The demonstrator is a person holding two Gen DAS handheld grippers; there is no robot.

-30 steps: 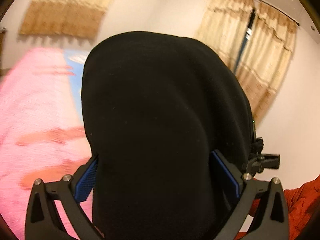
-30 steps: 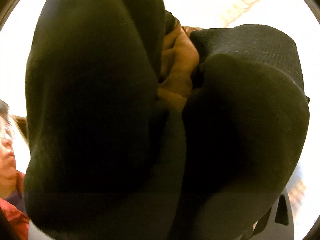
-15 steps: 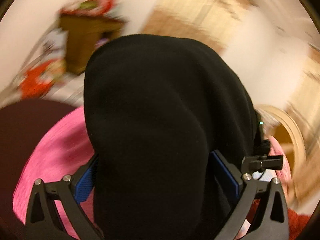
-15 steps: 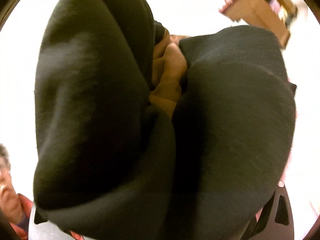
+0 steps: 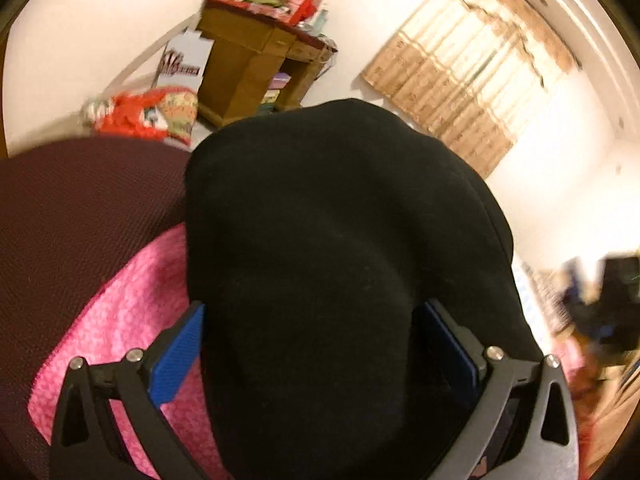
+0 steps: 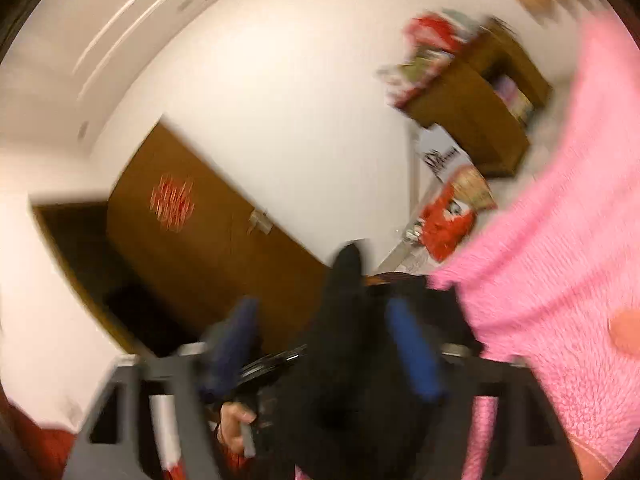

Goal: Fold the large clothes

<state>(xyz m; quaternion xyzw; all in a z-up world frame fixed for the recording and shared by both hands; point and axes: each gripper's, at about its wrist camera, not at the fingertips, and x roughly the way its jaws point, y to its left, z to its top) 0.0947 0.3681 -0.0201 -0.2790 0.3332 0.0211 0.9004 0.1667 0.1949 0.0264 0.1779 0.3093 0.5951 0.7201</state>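
The left gripper (image 5: 316, 344) points up toward the curtain (image 5: 468, 92), jaws clamped on a thick bulge of black garment (image 5: 340, 260) above the pink blanket (image 5: 120, 328). The right gripper (image 6: 328, 344), tilted and blurred, has blue pads (image 6: 412, 352) apart around loose black cloth.

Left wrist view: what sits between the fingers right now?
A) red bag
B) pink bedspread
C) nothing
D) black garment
D: the black garment fills the gap between the blue pads of the left gripper, bulging up past them, while the pink bedspread lies behind it.
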